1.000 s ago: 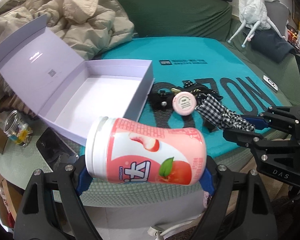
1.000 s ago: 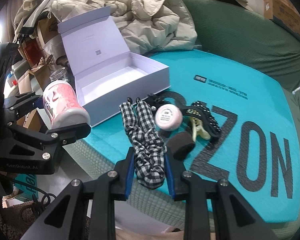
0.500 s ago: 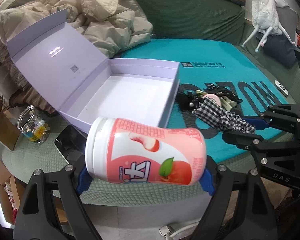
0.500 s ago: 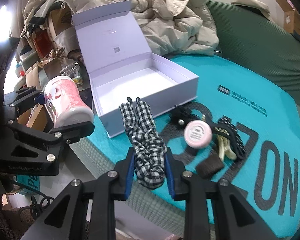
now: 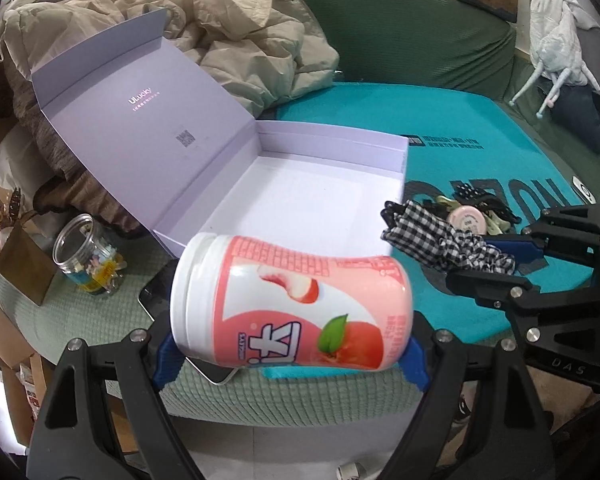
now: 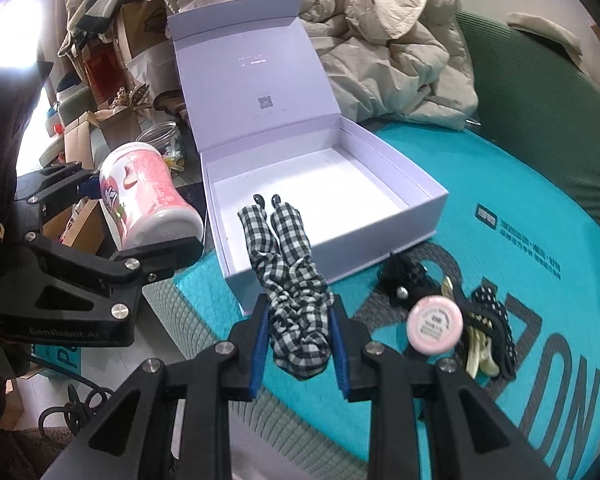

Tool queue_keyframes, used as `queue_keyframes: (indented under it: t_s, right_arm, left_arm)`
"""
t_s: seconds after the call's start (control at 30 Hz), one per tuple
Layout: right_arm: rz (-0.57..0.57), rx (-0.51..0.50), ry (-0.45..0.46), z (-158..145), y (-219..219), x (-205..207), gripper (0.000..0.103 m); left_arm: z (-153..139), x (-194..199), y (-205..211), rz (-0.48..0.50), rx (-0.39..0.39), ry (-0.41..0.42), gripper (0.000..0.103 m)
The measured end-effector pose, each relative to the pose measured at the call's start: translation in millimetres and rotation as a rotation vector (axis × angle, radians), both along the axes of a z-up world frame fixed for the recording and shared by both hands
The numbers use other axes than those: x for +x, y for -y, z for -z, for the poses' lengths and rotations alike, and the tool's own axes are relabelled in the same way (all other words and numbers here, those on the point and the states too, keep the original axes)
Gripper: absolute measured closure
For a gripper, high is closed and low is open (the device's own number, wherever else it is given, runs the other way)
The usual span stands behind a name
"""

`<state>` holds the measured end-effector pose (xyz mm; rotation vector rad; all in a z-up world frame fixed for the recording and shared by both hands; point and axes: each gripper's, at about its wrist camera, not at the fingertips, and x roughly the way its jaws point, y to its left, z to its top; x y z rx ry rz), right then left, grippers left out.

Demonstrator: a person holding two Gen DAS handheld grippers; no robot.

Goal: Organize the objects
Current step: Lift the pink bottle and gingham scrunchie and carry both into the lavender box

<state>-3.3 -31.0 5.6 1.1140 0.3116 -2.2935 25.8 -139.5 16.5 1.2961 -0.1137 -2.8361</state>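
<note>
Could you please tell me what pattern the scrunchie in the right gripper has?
Black-and-white check; the scrunchie shows best in the right wrist view.

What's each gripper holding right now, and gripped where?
Left gripper: pink bottle, clamped end to end, lid and base. Right gripper: checkered scrunchie, pinched at its near end.

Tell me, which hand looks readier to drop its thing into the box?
Probably the right: its gripper holds the checked scrunchie, whose tip hangs over the box. The left gripper's jar looks short of the rim.
</note>
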Motion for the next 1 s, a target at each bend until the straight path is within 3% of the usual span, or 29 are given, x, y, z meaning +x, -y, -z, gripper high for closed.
queue_keyframes:
  t_s: [0.6, 1.0]
  right_arm:
    - [-0.039, -0.002, -0.004, -5, 24, -52, 0.076]
    - [-0.06, 0.029, -0.022, -5, 44, -96, 0.076]
  left_arm:
    - [2, -44, 29, -0.044, 0.005, 0.011, 0.019]
    - [8, -82, 48, -0.067, -0.034, 0.009, 0.019]
